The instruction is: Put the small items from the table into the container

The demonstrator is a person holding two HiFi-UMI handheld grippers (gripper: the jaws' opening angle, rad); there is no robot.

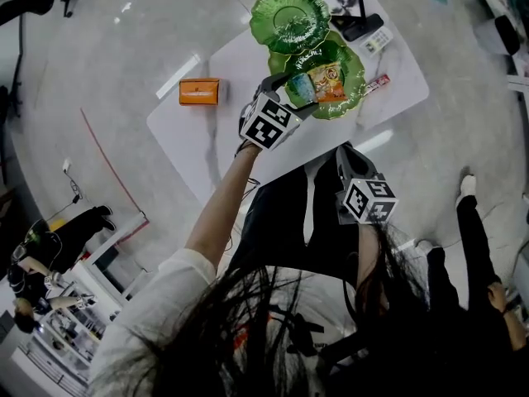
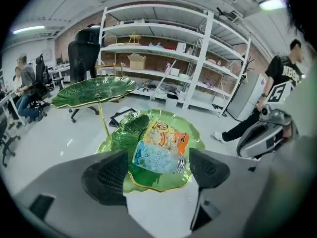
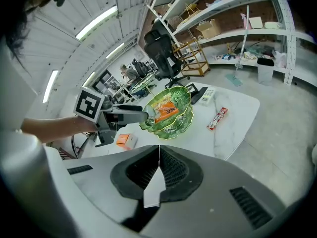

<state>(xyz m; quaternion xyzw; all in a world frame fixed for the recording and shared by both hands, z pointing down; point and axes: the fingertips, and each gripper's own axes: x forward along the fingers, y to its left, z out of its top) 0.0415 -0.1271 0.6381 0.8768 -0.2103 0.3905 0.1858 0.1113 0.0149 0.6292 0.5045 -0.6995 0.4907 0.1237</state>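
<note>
Grey floor lies all around a white table (image 1: 215, 131). Near the table's far edge stands a green leaf stand with two dishes. The top leaf dish (image 1: 289, 16) sits closest to that far edge. The lower leaf dish (image 1: 357, 69) sits just in front of it, more toward the middle of the table.

Two snack bags lie in the lower dish, touching side by side: a blue packet (image 2: 158, 157) and an orange packet (image 2: 168, 135).

The left gripper (image 2: 156, 170) hangs over the near rim of the lower dish. Its jaws stand wide apart. The blue packet shows between them, but the pads do not press on it.

The right gripper (image 3: 158, 175) is squeezed tight with nothing in it. It is held back from the table's near edge.

An orange box (image 1: 199, 91) lies by the table's left edge, well apart from the dish. A red candy bar (image 1: 377, 83) lies near the right edge, just beside the lower dish.
</note>
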